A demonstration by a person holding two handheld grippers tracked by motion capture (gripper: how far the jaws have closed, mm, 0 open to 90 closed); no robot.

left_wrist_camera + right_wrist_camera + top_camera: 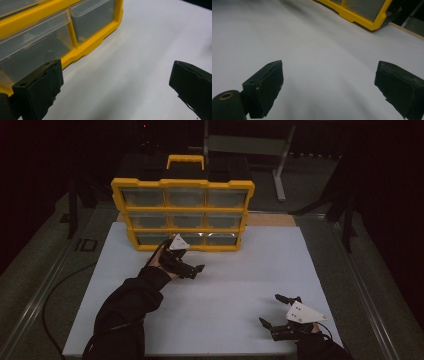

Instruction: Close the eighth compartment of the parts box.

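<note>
A yellow organiser (182,183) with three rows of clear drawers stands upright at the back of the white board (235,280), its drawers shut. My left gripper (192,261) is open just in front of the bottom row. In the left gripper view its left jaw sits beside a bottom clear drawer (32,50) and the yellow frame (92,42), and nothing lies inside the left gripper (116,80). My right gripper (270,308) is open over bare board near the front right corner. The right gripper (328,80) holds nothing, with the organiser's corner (362,17) far ahead.
A wooden strip (270,219) shows behind the board to the right of the organiser. A grey metal stand (281,167) is on the floor farther back. A black cable (55,290) curls along the board's left side. Dark rails border the table.
</note>
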